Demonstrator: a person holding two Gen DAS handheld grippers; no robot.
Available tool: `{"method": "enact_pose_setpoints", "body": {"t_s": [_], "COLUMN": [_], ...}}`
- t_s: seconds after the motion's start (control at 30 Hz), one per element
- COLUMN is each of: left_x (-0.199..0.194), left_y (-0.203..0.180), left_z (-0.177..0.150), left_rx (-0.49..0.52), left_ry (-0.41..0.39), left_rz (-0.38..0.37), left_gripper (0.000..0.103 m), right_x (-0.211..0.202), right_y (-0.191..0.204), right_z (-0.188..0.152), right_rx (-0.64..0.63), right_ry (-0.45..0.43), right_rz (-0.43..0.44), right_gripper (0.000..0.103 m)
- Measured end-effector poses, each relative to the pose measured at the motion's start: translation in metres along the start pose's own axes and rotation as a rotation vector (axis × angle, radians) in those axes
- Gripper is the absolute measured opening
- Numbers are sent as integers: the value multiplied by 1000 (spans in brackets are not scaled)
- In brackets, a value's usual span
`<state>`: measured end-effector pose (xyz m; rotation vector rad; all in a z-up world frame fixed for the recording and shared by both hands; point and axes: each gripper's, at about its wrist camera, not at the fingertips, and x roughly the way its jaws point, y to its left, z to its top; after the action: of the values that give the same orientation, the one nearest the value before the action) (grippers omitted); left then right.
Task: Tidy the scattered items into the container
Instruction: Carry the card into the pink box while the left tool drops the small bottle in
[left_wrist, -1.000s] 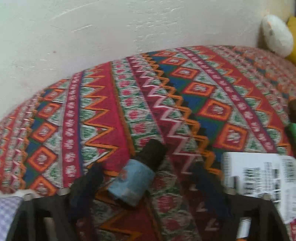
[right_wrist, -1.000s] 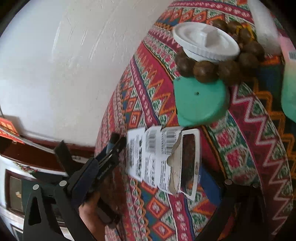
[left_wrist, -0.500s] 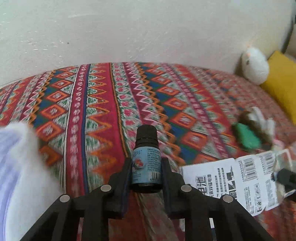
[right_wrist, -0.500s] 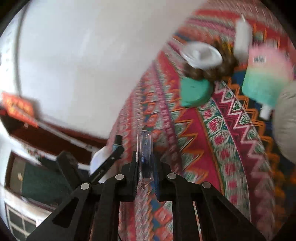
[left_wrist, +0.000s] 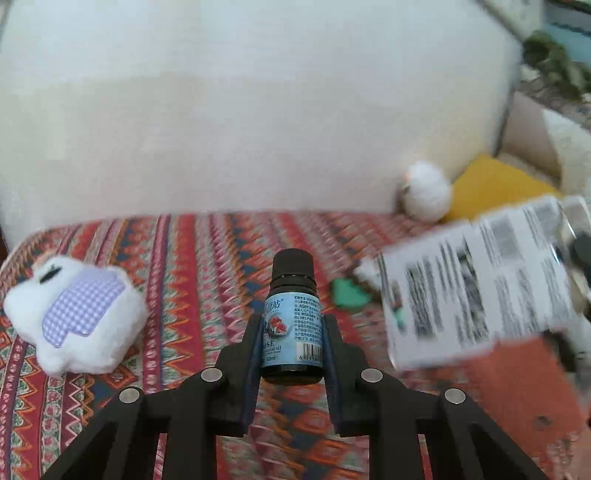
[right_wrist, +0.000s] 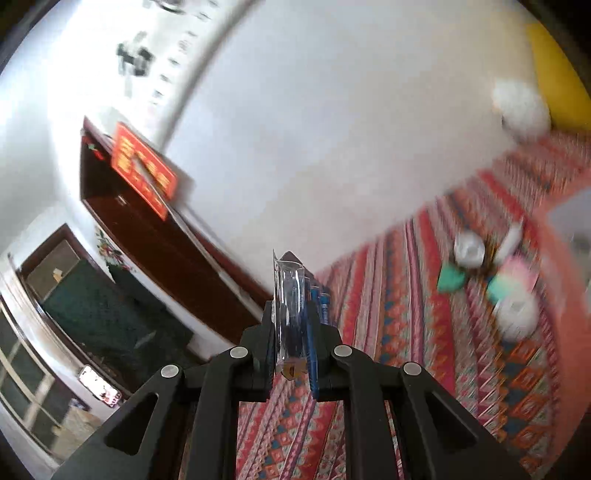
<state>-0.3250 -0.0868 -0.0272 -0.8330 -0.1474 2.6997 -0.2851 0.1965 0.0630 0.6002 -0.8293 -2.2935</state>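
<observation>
- Blue-label bottle (left_wrist: 291, 321) clamped upright in left gripper (left_wrist: 291, 332), above the blanket (left_wrist: 192, 266).
- Right gripper (right_wrist: 291, 328) closed on blister pack (right_wrist: 290, 314); card face (left_wrist: 480, 280) legible only from left wrist, right of bottle.
- Plush (left_wrist: 74, 310) left of bottle; green lid (left_wrist: 347, 293) right, partly behind pack.

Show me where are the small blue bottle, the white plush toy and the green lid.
small blue bottle (left_wrist: 291, 326), left wrist view, on its label.
white plush toy (left_wrist: 77, 314), left wrist view, on its checked patch.
green lid (left_wrist: 347, 293), left wrist view, on its top.

1 bottle (left_wrist: 291, 317), 1 blister pack (left_wrist: 476, 284), 1 white plush (left_wrist: 74, 314), 1 white ball (left_wrist: 426, 192), 1 yellow cushion (left_wrist: 495, 184), 2 green lids (right_wrist: 451, 279).
</observation>
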Motion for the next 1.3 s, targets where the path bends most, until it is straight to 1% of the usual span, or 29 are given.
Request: {"method": "enact_pose_setpoints", "body": {"t_s": [0.1,0.13,0.23,0.37,0.47,0.53,0.6,0.63,0.67,0.7,0.73,0.77,0.8,0.83,0.87,0.9,0.97,1.03,1.1,1.17,1.3], "left_x": [-32,-40,-53,-55,-43,-30,-11,-2,8,20,30,40,44,47,45,42,39,37,37,37,41], "left_y": [-37,-49,-90,-146,-190,-220,-253,-268,-282,-296,-308,-317,-321,-325,-325,-324,-316,-304,-286,-263,-200], "left_z": [7,10,20,33,41,44,45,45,44,42,38,35,33,31,30,31,34,38,39,38,24], "left_rx": [49,66,117,187,231,253,286,302,317,333,344,352,352,349,343,338,328,307,277,246,175], "left_ry": [-47,-59,-80,-102,-88,-67,-40,-24,2,40,82,122,135,138,116,93,76,68,64,61,83], "left_rz": [-29,-40,-95,-178,-243,-288,-332,-349,-357,-362,-371,-382,-387,-389,-384,-379,-364,-335,-296,-253,-142], "left_gripper": [24,24,24,24,24,24,24,24,24,25,32,41,64,78,81,84,85,85,86,87,87], "right_x": [-45,-67,-127,-192,-220,-233,-239,-237,-235,-230,-228,-228,-235,-244,-250,-257,-267,-270,-263,-250,-219], "right_y": [24,31,47,49,38,23,5,-7,-19,-33,-46,-57,-64,-70,-73,-74,-73,-74,-72,-67,-51], "right_z": [18,21,27,36,42,48,53,56,60,64,67,69,70,70,70,70,72,72,73,71,66], "right_rx": [-66,-95,-163,-225,-245,-239,-215,-200,-187,-165,-121,-80,-43,-4,14,19,13,19,19,9,-50], "right_ry": [-107,-155,-260,-390,-441,-459,-468,-460,-427,-379,-351,-333,-356,-400,-434,-457,-478,-487,-473,-440,-382], "right_rz": [2,-3,-44,-165,-274,-347,-393,-417,-436,-452,-474,-493,-508,-515,-510,-493,-460,-458,-452,-441,-442], "right_gripper": [14,14,14,14,14,14,14,14,15,20,24,44,79,88,90,90,90,90,90,90,90]}}
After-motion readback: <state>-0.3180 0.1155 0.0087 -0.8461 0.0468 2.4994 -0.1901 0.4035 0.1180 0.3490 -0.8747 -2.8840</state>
